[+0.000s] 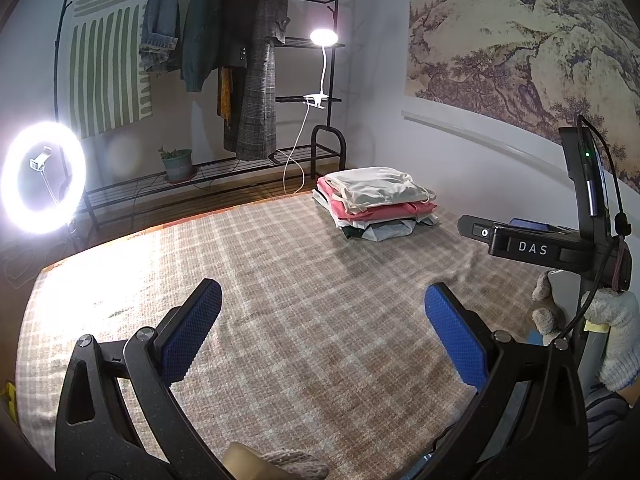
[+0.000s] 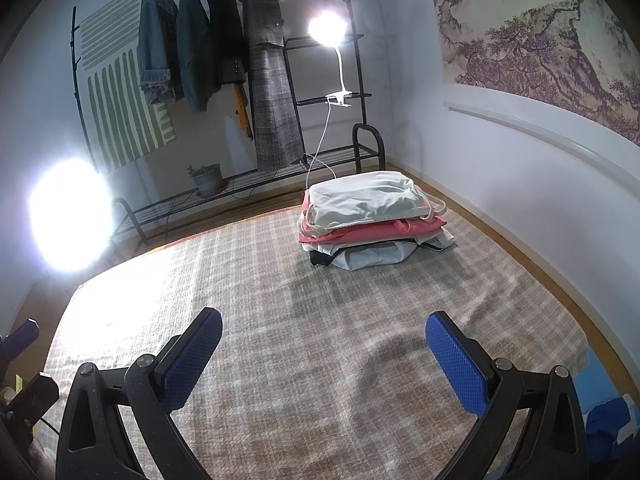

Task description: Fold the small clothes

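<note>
Both pairs of tongs released, blue-padded fingers spread wide, nothing between them: left tongs [image 1: 323, 334] and right tongs [image 2: 324, 362] poised above the beige-and-white checked woven blanket [image 1: 304, 312].

Stack of folded small clothes [image 2: 374, 218], cream cotton piece on top, coral-pink piece beneath, white and dark pieces at the bottom, resting on the far part of the blanket near the pale wall. From the right tongs, at about 12 to 1 o'clock, well apart; from the left tongs, at about 1 o'clock [image 1: 376, 204], likewise well apart. Long axis of the stack roughly crosswise to both views, 9 to 3 o'clock, with loose cream straps trailing off at the 3 o'clock end.

Judged nearer: the right tongs, since the stack looms larger and more central in the right wrist view.

Black body of the right-hand tool, marked DAS [image 1: 536, 246], at 3 o'clock of the left tongs, so the two tools side by side.

No unfolded garment visible on the blanket between tongs and stack; blue cloth [image 2: 608, 420] at the lower right edge of the right wrist view, possibly the next piece, not identifiable.
</note>
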The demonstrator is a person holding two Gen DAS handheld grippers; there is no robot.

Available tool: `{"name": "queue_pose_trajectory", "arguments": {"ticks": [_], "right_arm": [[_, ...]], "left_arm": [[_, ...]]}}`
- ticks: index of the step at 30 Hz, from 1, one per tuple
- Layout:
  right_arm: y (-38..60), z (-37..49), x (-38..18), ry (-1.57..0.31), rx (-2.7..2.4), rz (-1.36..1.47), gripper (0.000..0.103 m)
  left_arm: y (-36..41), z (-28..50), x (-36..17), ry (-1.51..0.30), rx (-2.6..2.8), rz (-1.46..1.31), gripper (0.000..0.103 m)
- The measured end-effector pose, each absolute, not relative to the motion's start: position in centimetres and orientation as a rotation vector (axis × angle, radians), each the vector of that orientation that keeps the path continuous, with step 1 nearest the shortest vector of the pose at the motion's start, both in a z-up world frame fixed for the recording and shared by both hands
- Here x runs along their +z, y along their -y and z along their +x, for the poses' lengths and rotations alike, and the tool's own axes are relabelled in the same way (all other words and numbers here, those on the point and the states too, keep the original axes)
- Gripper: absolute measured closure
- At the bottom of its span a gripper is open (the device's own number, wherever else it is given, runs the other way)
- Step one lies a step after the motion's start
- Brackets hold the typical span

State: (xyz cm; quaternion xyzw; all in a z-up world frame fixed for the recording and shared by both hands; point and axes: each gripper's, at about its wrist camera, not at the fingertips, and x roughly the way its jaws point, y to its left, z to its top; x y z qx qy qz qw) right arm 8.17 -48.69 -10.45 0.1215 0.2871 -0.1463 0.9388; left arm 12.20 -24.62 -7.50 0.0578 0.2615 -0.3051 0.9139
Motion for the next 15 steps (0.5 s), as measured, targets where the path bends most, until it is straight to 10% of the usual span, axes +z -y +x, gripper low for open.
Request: {"name": "queue_pose_trajectory", "arguments": {"ticks": [15], "right_arm": [[48.7, 8.2, -10.5, -0.585, -0.299, 0.251, 0.000]], "left_arm": [[24.9, 11.3, -7.3, -0.486, -0.611, 0.146, 0.000]]}}
